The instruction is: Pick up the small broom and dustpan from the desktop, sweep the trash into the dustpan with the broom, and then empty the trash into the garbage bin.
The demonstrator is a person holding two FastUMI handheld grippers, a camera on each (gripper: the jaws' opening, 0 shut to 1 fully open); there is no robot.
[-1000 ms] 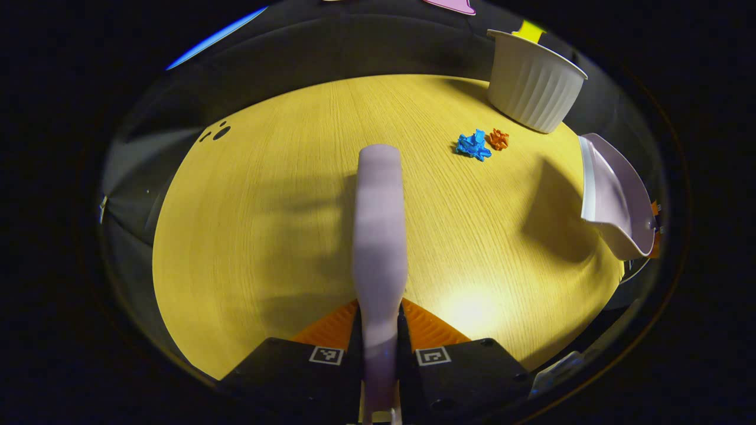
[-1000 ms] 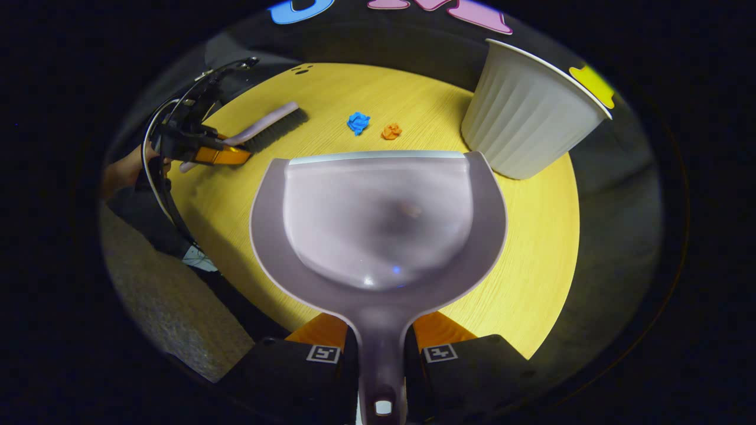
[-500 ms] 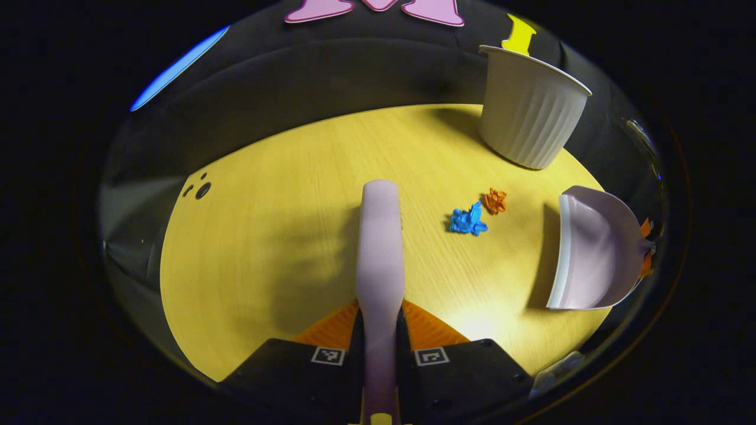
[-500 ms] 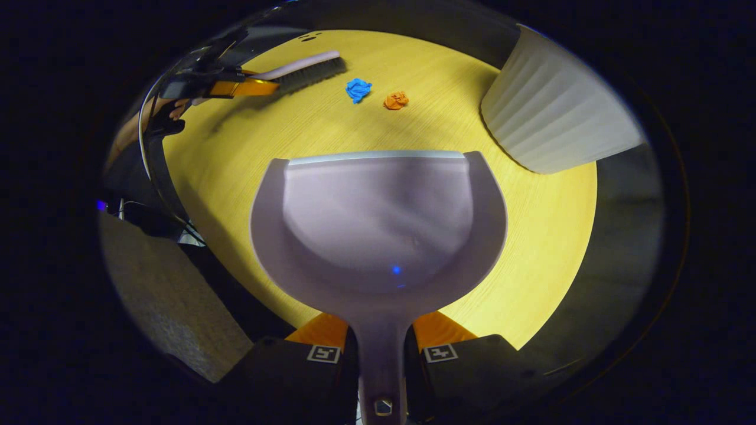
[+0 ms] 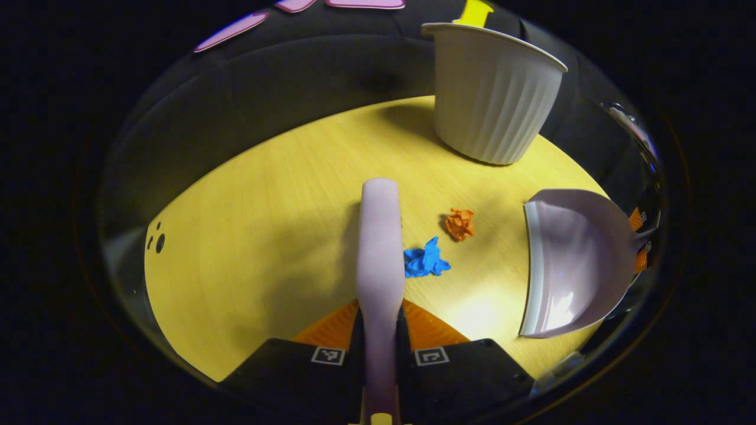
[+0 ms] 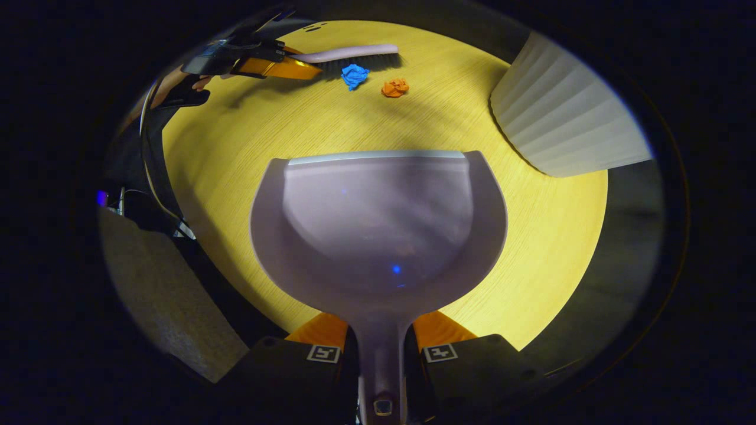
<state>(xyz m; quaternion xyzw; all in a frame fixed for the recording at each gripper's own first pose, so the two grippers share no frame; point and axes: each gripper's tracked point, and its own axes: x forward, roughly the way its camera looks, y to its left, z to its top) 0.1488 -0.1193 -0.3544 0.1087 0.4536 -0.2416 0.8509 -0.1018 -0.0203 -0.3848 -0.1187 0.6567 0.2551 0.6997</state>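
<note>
The broom [image 5: 381, 248] sat clamped by its handle in the left gripper [image 5: 380, 330], bristles just beside the blue scrap [image 5: 424, 261] on the tabletop [image 5: 266, 236], with the orange scrap [image 5: 459, 224] a little farther on. The dustpan [image 6: 378, 224] was gripped by its handle in the closed jaws of the right gripper [image 6: 381, 348], its lip well apart from both scraps. That gap looked like the main risk: a brisk stroke could scatter the light paper past the lip or toward the garbage bin [image 5: 490, 100]. A lip not flat on the tabletop would likely let scraps slide underneath.
</note>
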